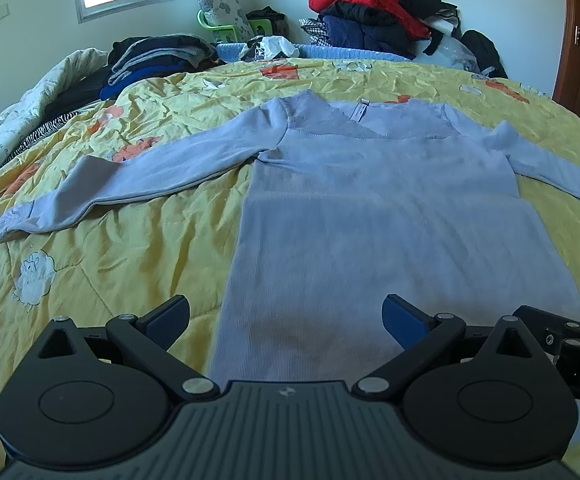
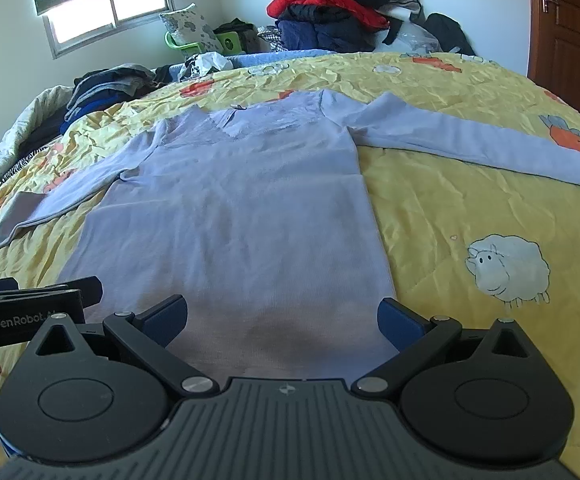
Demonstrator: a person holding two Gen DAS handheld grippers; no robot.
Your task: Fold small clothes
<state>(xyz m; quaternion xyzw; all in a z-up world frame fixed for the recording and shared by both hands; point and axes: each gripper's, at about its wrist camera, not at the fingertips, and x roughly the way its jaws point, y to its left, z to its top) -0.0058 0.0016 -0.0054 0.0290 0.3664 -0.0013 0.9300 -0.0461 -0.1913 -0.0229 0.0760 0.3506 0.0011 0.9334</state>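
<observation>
Shirt (image 1: 373,216), pale lavender, long-sleeved, lies flat on the yellow quilt (image 1: 130,264), neckline away from me, both sleeves spread outward. My left gripper (image 1: 286,318) hovers over the hem's left part, jaws spread wide, nothing held. My right gripper (image 2: 282,318) sits over the hem's right part, likewise wide apart and empty; blue pads (image 2: 395,322) clear of the cloth as far as I can tell. Folded dark clothes (image 1: 158,56) stacked at the far left of the bed; heap of jackets (image 1: 373,8) against the wall.
</observation>
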